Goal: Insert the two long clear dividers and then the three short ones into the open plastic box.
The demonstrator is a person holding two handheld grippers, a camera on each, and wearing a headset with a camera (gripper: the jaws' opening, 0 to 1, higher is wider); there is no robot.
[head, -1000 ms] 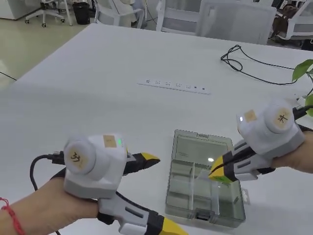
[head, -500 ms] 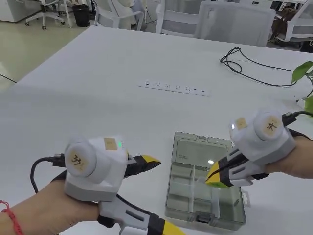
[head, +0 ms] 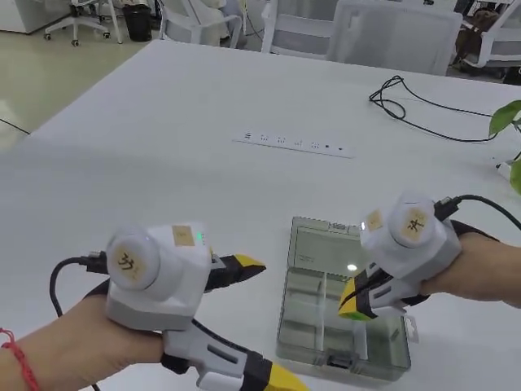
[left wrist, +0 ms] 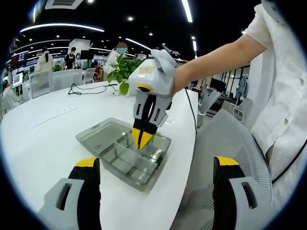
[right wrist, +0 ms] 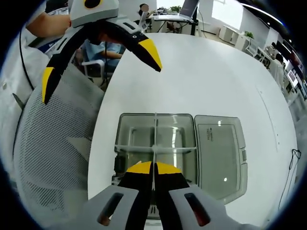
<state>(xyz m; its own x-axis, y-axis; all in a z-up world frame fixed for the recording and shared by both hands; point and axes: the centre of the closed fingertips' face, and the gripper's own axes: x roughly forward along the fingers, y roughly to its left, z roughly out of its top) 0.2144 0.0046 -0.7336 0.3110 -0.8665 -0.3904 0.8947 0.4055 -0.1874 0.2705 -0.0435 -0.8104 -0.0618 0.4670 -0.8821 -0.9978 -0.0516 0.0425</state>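
Note:
The open clear plastic box [head: 285, 326] lies on the white table, its lid [head: 338, 248] folded flat behind it. My right gripper [head: 352, 303] hangs over the box's right half, shut on a thin clear divider [right wrist: 155, 134] that reaches down into the box and meets a crosswise divider [right wrist: 134, 149] standing there. A long divider [head: 323, 297] stands inside the box. In the left gripper view the right gripper [left wrist: 142, 138] has its tips inside the box [left wrist: 103, 139]. My left gripper [head: 269, 322] waits open and empty left of the box, also seen as the left gripper [right wrist: 98, 69] in the right gripper view.
A white power strip [head: 297, 144] lies across the table's middle and a black cable [head: 407, 102] loops at the back right. Green plant leaves [head: 509, 118] hang at the right edge. A mesh chair [left wrist: 230, 139] stands close to the table's near edge.
My right gripper has moved down and left with the divider, from above the box's right side to low over its compartments. The left gripper has stayed put.

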